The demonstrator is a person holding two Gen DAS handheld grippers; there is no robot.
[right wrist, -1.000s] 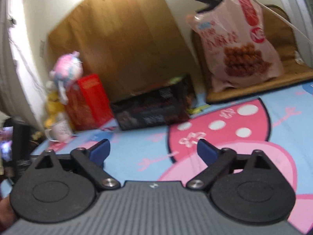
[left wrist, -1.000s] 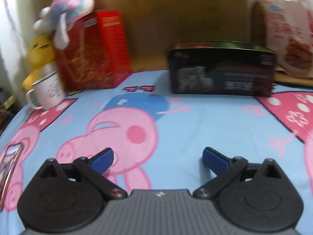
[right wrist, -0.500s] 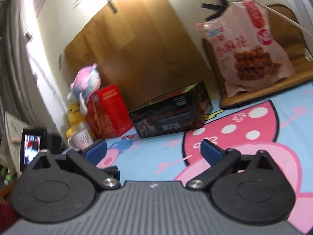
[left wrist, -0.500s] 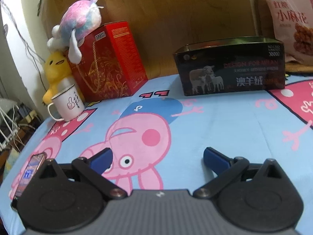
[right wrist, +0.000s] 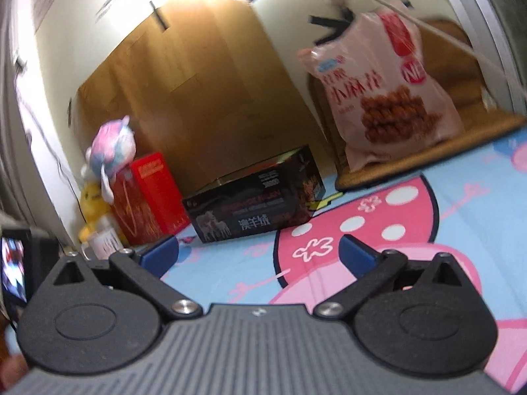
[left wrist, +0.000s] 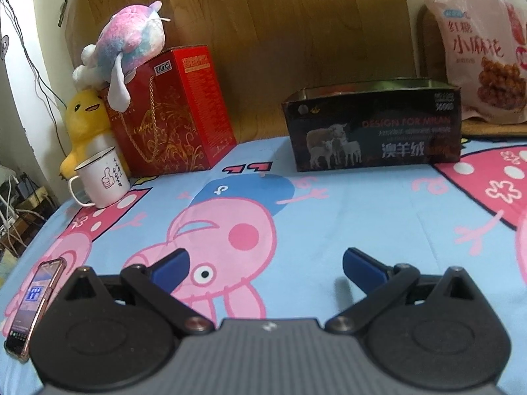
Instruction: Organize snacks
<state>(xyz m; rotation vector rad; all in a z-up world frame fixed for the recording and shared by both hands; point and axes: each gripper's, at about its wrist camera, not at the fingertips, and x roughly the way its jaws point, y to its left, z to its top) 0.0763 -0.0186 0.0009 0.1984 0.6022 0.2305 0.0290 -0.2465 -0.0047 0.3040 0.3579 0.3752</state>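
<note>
A: Blue-and-pink cartoon bedding point(left wrist: 362, 204) is shown spread over the bed, with nothing yet gathered. The black open-topped box point(left wrist: 372, 125) is seen against the wooden headboard point(left wrist: 296, 26), and the pink snack bag point(left wrist: 481, 59) is propped upright just beyond the box's right end, apparently untouched. The whole sorting is judged to be still ahead.

B: And the two tools?

A: The left gripper point(left wrist: 265, 263) is held low over the bedding, its blue fingers point(left wrist: 171, 265) spread wide and nothing between them. The right gripper point(right wrist: 258, 251) has just been opened to its widest; nothing is gripped there either.

B: What can be read?

A: "DESIGN FOR M…AN" and "澳羊绒" are printed on the black box beside a picture of sheep. "红糖小麻花" is read on the snack bag. Gold scrollwork is carried on the red gift box point(left wrist: 171, 115), its label too small to make out. A thumbs-up is drawn on the white mug point(left wrist: 102, 177).
</note>
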